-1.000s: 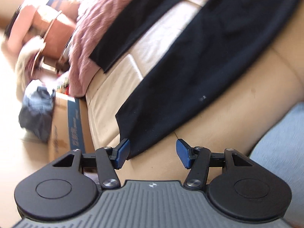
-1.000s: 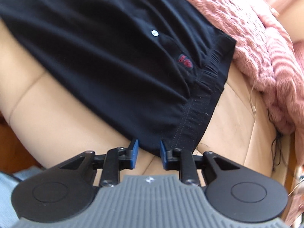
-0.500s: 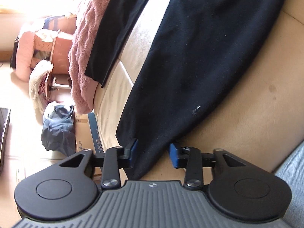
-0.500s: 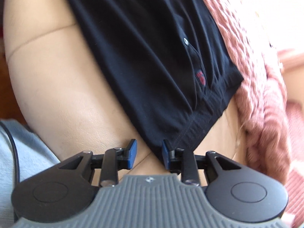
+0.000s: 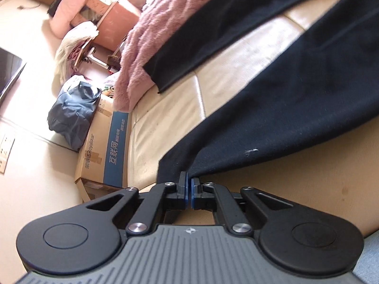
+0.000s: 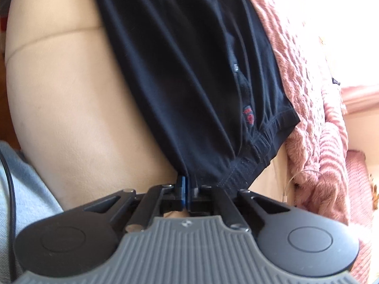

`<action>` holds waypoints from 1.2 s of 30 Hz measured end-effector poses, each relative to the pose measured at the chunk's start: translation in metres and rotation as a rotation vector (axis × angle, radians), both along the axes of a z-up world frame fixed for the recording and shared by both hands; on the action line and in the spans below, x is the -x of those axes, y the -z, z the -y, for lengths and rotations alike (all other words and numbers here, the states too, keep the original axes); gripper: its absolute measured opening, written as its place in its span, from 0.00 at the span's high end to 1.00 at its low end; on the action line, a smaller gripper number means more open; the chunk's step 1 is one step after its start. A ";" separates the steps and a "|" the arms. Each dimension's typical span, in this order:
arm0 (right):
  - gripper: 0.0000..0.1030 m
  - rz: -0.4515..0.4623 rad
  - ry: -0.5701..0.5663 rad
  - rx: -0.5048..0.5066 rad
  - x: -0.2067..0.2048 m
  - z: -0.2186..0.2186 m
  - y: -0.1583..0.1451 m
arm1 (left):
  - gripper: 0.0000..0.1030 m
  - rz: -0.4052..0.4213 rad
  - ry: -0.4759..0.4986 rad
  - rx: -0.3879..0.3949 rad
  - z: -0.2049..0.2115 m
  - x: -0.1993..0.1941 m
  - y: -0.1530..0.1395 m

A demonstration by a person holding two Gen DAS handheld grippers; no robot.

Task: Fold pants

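Both hand-held grippers (image 5: 188, 190) (image 6: 188, 190) just clamped pants (image 5: 296, 99)

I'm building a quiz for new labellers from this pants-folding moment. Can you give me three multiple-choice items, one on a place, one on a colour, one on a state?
1. Where do the pants lie?
A. on a beige sofa
B. on a wooden floor
C. on a glass table

2. What colour is the fluffy blanket beside the pants?
A. green
B. pink
C. white

3. How does the left gripper stand?
A. wide open above the cloth
B. shut on a cardboard box
C. shut on the hem of a pant leg

Answers:
1 A, beige sofa cushions show under and around the dark cloth.
2 B, its pile is pink in both wrist views.
3 C, its blue pads have just closed and meet with the hem pinched between them. The right gripper likewise pinches the waistband end.
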State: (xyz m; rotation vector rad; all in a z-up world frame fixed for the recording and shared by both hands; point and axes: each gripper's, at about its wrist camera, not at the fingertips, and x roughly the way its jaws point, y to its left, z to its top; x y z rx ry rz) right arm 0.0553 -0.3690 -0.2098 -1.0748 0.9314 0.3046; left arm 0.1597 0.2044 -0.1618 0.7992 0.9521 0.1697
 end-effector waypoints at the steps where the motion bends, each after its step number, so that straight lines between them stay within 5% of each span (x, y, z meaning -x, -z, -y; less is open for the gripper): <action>1: 1.00 0.009 0.004 -0.008 0.000 0.001 -0.004 | 0.97 0.008 -0.012 0.017 -0.001 -0.003 -0.005; 9: 1.00 0.154 0.038 -0.064 -0.006 0.010 -0.053 | 0.99 0.112 -0.139 0.189 -0.009 -0.011 -0.051; 15: 1.00 0.303 0.171 -0.208 -0.034 0.027 -0.104 | 0.99 0.194 -0.244 0.326 -0.024 -0.025 -0.094; 22: 1.00 0.344 0.226 -0.263 -0.099 0.033 -0.124 | 0.99 0.229 -0.280 0.306 -0.024 -0.079 -0.116; 27: 1.00 0.327 0.263 -0.286 -0.166 0.037 -0.127 | 0.99 0.183 -0.317 0.286 -0.027 -0.143 -0.112; 36: 1.00 0.237 0.331 -0.262 -0.301 0.043 -0.082 | 1.00 0.077 -0.315 0.215 -0.023 -0.262 -0.068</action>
